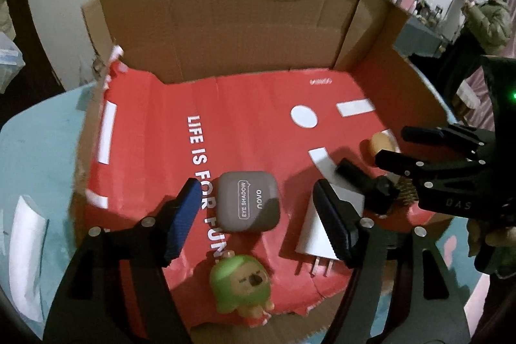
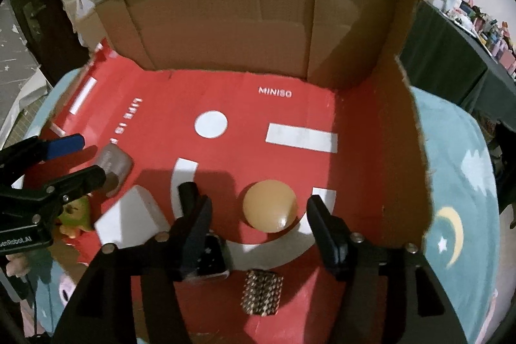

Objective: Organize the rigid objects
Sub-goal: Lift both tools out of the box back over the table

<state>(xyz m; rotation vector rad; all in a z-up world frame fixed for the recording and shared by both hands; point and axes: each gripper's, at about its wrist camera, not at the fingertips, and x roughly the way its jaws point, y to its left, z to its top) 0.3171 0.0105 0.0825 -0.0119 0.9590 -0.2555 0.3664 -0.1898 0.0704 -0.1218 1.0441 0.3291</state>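
A grey eye-shadow case (image 1: 246, 201) lies on the red sheet (image 1: 258, 105) between the fingers of my open left gripper (image 1: 258, 218). A green-haired toy figure (image 1: 242, 282) lies just below it, and a white plug charger (image 1: 325, 224) to its right. In the right wrist view my open right gripper (image 2: 261, 228) hovers around a tan round ball (image 2: 270, 206). A black cube (image 2: 213, 260) sits by its left finger and a studded brown cylinder (image 2: 262, 292) lies below. The case (image 2: 113, 165), the charger (image 2: 129, 218) and the left gripper (image 2: 80, 157) show at left.
The red sheet lies on the floor of an opened cardboard box (image 2: 225, 21) with tall brown flaps behind and at the right. The box sits on a light blue cloth with a moon print (image 2: 451, 228). A person stands far right (image 1: 487, 18).
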